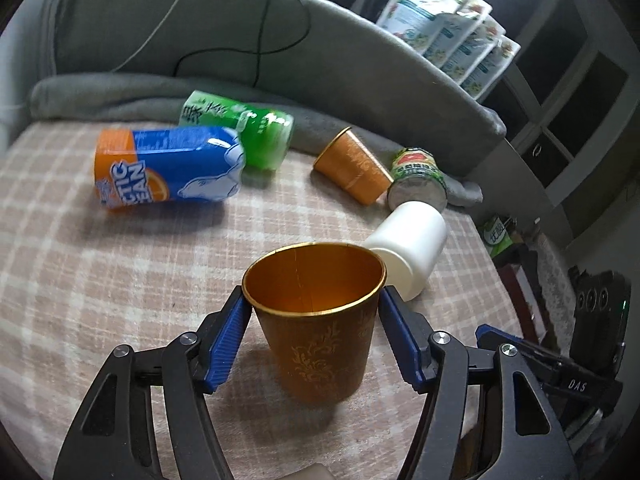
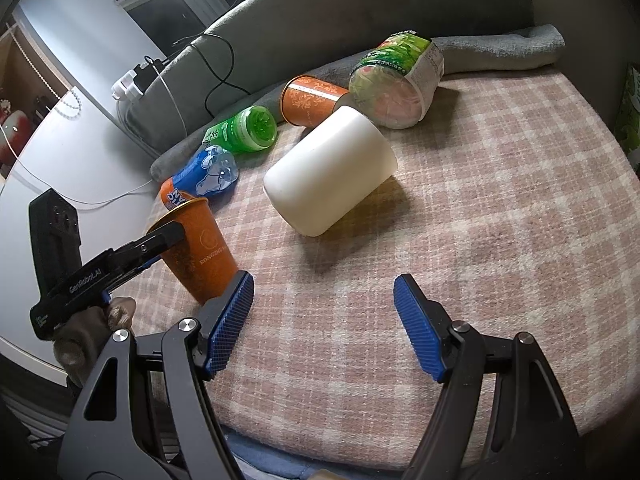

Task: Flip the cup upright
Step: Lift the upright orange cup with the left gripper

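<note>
I see upright cup [image 1: 316,320] nearest on blanket [image 1: 100,280]; tipped mug [image 1: 408,248] behind-right (bottles [image 1: 168,168] back-left).

White cup [image 2: 330,172] sideways beyond parted right tongs [image 2: 324,312]
</note>
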`<state>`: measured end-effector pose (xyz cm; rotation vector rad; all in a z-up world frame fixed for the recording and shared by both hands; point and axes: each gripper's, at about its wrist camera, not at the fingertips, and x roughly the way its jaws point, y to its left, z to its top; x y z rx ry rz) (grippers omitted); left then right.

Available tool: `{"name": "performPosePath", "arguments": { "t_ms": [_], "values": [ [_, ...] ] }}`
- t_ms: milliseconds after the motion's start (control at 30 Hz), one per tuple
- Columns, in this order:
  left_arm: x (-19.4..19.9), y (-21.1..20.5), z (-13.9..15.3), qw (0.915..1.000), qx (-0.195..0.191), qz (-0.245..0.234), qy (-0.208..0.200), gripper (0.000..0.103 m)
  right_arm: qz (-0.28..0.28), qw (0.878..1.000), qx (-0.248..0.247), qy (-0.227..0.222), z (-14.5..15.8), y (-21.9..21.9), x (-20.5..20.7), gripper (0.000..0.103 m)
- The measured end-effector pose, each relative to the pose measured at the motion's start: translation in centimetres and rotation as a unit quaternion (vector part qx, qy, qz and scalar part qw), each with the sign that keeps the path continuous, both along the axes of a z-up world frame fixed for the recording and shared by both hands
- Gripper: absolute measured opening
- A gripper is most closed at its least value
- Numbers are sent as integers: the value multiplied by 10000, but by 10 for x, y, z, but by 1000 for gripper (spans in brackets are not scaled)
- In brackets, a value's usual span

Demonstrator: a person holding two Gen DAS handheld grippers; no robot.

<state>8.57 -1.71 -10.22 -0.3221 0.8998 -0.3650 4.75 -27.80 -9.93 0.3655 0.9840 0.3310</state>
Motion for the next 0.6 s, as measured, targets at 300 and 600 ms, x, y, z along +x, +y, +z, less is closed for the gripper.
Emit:
{"name": "performPosePath", "arguments": {
  "t_ms": [300, 600],
  "values": [
    [-6, -16, 3, 9987, 408, -33, -288, 65, -20, 10000, 14, 11, 0, -2, 0, 75],
    [-16, -27, 9, 9915, 1056, -41, -762, 65, -44, 10000, 19, 10, 0, -3, -1, 75]
  ]
}}
